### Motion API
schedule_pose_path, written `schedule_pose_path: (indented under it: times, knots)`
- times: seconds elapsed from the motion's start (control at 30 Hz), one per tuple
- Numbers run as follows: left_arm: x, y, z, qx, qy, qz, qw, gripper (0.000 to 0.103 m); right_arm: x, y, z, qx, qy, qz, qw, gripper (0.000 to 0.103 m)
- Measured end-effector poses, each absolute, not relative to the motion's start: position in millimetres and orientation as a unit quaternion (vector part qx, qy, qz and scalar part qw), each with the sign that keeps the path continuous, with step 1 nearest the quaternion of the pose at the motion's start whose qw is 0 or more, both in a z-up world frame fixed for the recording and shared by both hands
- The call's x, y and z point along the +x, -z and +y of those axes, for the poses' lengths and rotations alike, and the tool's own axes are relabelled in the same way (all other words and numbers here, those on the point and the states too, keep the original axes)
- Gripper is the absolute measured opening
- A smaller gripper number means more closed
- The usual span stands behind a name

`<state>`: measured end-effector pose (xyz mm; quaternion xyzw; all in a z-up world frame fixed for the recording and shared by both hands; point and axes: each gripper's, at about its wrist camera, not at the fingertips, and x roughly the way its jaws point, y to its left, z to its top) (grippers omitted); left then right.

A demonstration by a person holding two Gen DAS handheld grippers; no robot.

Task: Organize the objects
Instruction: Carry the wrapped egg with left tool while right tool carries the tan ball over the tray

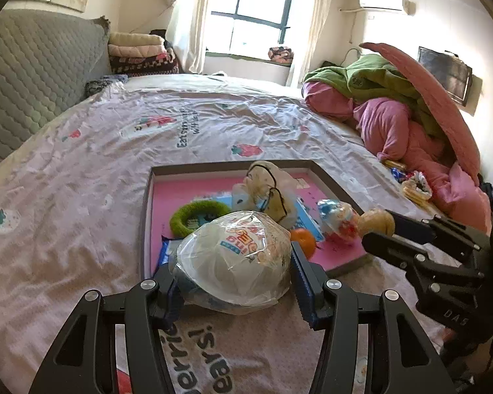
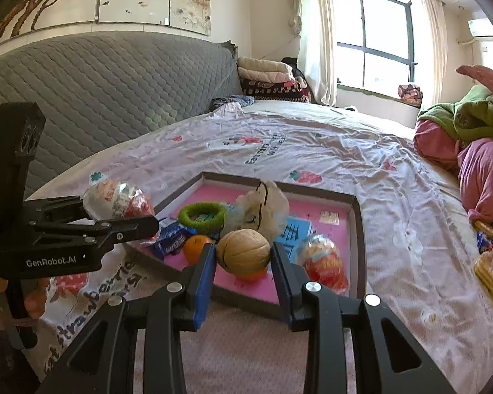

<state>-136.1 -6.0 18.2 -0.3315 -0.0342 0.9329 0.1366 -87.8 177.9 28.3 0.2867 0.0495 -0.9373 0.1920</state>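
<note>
My left gripper (image 1: 233,269) is shut on a clear plastic-wrapped round package (image 1: 236,256) with red and blue print, held above the near edge of a shallow tray (image 1: 194,165) with a pink floor. My right gripper (image 2: 243,259) is shut on a tan walnut-like ball (image 2: 245,252), held over the tray's (image 2: 358,216) near side. In the tray lie a green ring (image 2: 202,215), an orange (image 2: 195,248), a blue wrapped snack (image 2: 172,241), a white plastic bag (image 2: 263,211) and a wrapped orange packet (image 2: 323,262). The left gripper and its package (image 2: 118,198) show at left in the right wrist view.
The tray lies on a bed with a pale strawberry-print sheet (image 1: 82,170). A grey quilted headboard (image 2: 108,78) stands at left. Pink and green bedding (image 1: 404,115) is piled at right, with loose snacks (image 1: 414,185) beside it. Folded blankets (image 1: 138,54) sit by the window.
</note>
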Motion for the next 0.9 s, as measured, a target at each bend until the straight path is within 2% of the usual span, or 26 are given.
schedule_pose_path:
  times: [0.27, 0.9]
  knots:
    - [-160, -18, -11, -0.335, -0.933, -0.036, 0.125, 0.057, -110, -30, 173, 0.279, 0.941, 0.057, 0.184, 0.035]
    - [-209, 25, -12, -0.374, -0.922, -0.022, 0.094, 0.057, -138, 18, 189, 0.331, 0.929, 0.042, 0.159, 0.035]
